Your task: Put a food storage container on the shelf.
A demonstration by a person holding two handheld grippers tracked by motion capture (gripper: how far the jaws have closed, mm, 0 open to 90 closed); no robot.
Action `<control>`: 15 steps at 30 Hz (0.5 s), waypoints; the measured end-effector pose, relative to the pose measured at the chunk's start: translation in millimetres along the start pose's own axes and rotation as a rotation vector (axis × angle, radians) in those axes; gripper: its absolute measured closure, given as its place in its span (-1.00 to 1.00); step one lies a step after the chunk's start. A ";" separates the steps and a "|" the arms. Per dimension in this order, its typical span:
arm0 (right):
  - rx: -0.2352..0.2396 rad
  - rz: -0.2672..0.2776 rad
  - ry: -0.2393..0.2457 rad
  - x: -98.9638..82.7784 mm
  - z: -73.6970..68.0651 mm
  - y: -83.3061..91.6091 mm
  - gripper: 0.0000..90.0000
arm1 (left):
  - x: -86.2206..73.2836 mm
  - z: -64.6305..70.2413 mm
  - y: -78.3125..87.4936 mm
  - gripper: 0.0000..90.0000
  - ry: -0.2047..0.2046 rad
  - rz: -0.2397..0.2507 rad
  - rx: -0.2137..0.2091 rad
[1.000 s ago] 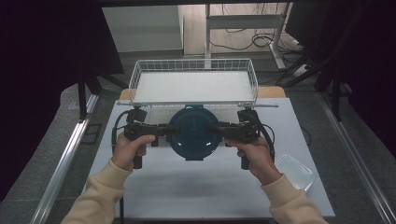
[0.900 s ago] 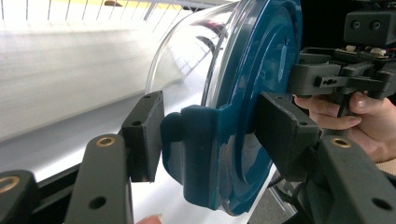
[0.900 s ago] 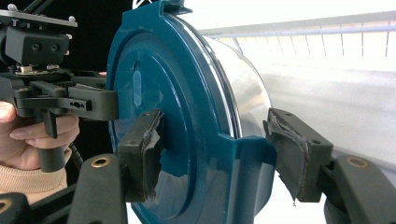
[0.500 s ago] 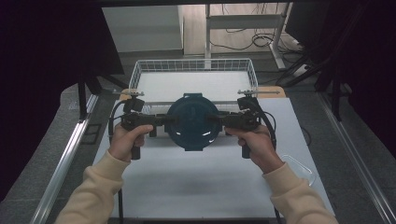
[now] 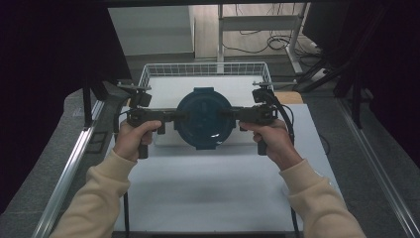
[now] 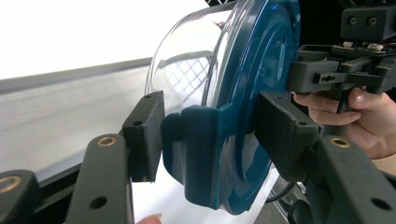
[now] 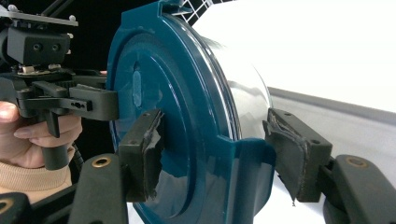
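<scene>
Lidded container, clamped at its side latch tabs by the left gripper and the right gripper, held in the air over the near edge of the wire basket. Probably light and stiff, yet slick (clear bowl, teal lid); best gripped at those tabs. Seemingly empty; nothing seen in the basket.
</scene>
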State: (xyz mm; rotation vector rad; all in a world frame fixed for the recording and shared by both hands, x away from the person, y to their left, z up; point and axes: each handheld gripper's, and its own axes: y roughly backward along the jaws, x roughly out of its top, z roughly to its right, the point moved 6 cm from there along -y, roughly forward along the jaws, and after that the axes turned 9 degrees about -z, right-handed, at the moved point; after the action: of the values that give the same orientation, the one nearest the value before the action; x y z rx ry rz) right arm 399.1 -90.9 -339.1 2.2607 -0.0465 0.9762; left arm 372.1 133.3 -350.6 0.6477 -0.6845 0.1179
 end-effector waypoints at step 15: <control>0.027 0.005 0.004 32.2 3.4 -2.9 -0.14 | 32.1 -5.4 11.4 -0.01 -0.002 0.020 0.017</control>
State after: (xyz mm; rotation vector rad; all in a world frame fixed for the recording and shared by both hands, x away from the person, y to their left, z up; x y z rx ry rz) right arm 425.2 -83.7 -321.2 2.2837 -0.0373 0.9894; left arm 396.5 142.3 -327.9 0.6579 -0.6926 0.1417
